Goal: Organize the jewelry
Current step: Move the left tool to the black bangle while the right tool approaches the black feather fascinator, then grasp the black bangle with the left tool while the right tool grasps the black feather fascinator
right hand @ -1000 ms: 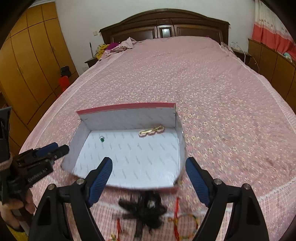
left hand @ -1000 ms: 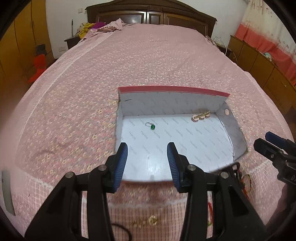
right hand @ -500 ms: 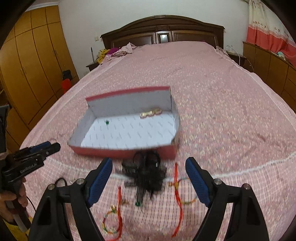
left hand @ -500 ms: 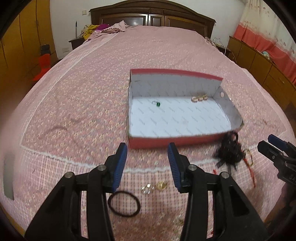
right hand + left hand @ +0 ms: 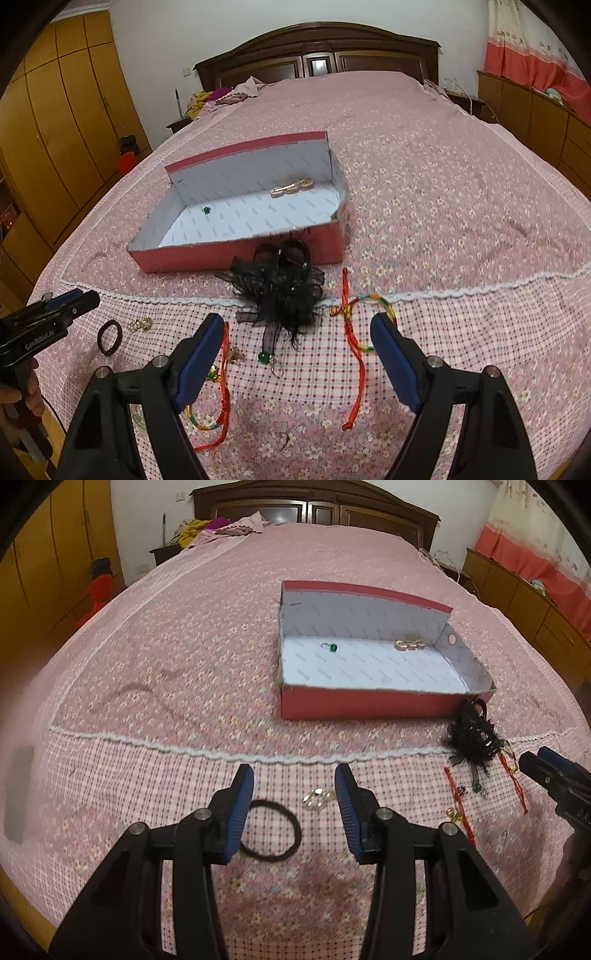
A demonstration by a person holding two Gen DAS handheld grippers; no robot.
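Hovering over the pink bedspread [image 5: 155, 672]: left gripper [image 5: 294, 805], jaws parted and holding nothing. Lying below and between them: black hair tie [image 5: 271, 830] and small gold trinket [image 5: 317, 799]. Sitting farther off: red box [image 5: 369, 701], containing a green bead [image 5: 332, 648] and gold clip [image 5: 409, 644]. Resting at its right corner: black feathery piece [image 5: 471, 738]. Showing at right edge: right gripper [image 5: 554, 775].

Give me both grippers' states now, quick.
Left gripper: open, holding nothing.
Right gripper: open wide, holding nothing.
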